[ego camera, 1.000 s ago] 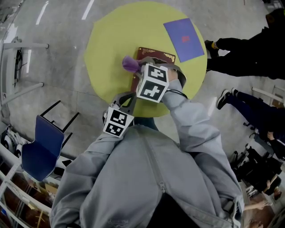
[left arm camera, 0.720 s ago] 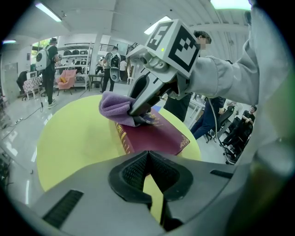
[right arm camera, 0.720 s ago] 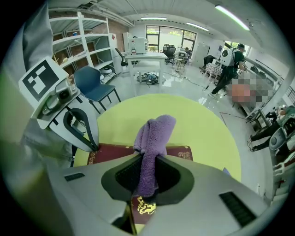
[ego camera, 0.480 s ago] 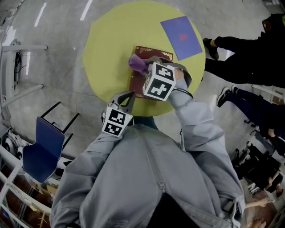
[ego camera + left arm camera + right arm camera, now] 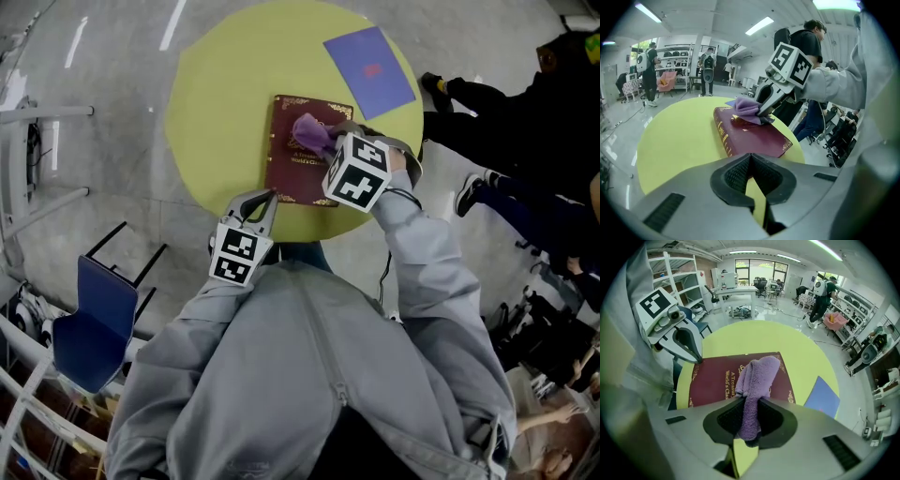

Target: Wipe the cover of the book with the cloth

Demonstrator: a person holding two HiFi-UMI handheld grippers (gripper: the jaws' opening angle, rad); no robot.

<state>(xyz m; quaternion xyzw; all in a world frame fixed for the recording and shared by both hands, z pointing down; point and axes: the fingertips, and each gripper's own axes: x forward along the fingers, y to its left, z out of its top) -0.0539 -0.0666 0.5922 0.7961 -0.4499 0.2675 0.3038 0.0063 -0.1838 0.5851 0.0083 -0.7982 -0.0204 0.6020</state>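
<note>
An open-plan lab: white shelving [image 5: 677, 268], worktables [image 5: 736, 290], office chairs [image 5: 763, 284].

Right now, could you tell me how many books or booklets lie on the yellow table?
2: maroon book under the purple cloth, near the person; blue booklet at the far edge. None looks hidden.

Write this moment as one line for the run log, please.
phase: wipe | right gripper: shut on purple cloth, cloth lying on cover of book | left gripper: shut, empty, short of book
</note>
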